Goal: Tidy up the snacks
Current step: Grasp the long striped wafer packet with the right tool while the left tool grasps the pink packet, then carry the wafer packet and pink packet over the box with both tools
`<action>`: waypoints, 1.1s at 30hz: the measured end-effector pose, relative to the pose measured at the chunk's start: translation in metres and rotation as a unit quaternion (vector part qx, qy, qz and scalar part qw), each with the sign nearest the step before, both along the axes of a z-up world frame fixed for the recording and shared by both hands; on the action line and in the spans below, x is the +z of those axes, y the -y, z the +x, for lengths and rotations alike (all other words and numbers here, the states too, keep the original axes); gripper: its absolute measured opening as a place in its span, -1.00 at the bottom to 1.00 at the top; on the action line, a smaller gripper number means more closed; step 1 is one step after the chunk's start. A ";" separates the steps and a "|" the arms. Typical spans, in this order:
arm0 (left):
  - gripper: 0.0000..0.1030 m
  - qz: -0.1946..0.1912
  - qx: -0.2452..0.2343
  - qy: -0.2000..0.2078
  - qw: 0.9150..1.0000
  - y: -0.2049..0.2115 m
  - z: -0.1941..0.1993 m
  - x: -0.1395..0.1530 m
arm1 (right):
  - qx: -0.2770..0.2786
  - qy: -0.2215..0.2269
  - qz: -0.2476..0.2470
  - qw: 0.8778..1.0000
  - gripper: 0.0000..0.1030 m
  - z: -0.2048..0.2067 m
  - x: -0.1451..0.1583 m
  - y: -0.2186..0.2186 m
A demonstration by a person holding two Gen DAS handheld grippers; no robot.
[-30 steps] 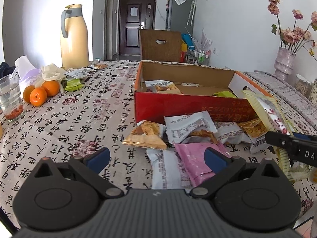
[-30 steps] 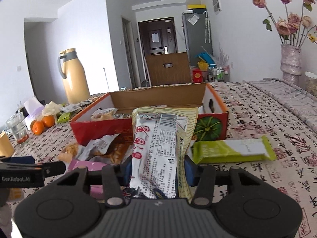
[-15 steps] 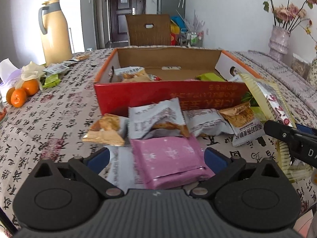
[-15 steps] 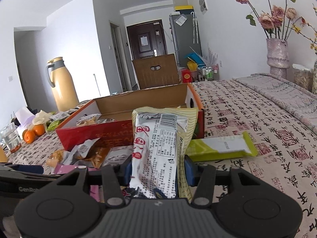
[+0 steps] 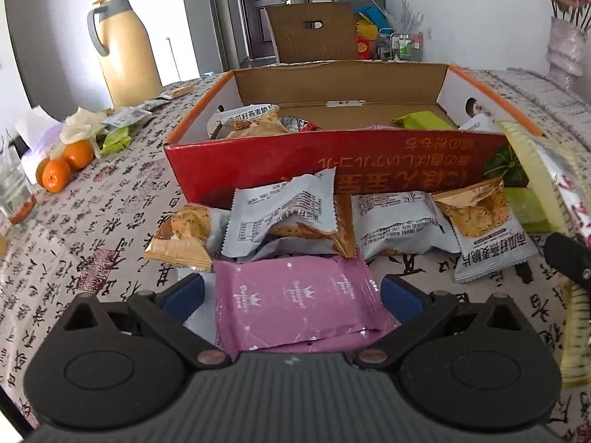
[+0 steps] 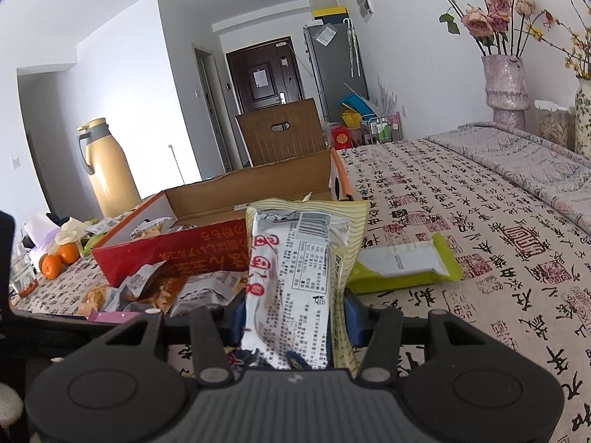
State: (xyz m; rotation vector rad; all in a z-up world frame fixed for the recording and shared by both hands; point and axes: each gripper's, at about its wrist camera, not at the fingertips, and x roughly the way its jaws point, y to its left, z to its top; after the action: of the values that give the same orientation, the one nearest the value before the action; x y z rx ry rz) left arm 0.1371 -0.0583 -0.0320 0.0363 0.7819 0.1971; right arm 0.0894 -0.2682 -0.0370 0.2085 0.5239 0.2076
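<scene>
- The left gripper has come forward and lower over the last second, so the flat pink foil snack packet that earlier lay ahead of it now sits between its blue pads. The fingers stand wide, with a visible gap on each side of the packet; nothing is clamped yet.
- The view has closed in on the shallow red-and-orange cardboard box, which fills more of the frame than before. It already holds several packets, among them a green one.
- The right gripper keeps its narrow grip on the tall yellow-striped packet with red characters, standing upright between the pads exactly as a second ago. From the left wrist the same packet shows at the right edge, beside the box's near corner.
- Loose white-and-gold biscuit packets lie on the calligraphy-print tablecloth against the box's front wall, untouched.
- Judgement: the left hand looks lined up for a pinch on the pink packet, while the right-hand packet has yet to go into the box. Most of the sorting remains.
</scene>
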 end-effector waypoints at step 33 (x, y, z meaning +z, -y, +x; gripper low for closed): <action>-0.59 -0.031 -0.070 0.055 0.996 -0.008 -0.038 0.013 | 0.003 0.011 0.001 1.000 -0.04 -0.012 0.004 0.001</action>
State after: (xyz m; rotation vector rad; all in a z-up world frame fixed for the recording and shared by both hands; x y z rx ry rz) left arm 0.0995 -0.0506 -0.0190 0.0208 0.6734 0.0420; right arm 0.0777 -0.2689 -0.0334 0.2065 0.5033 0.2153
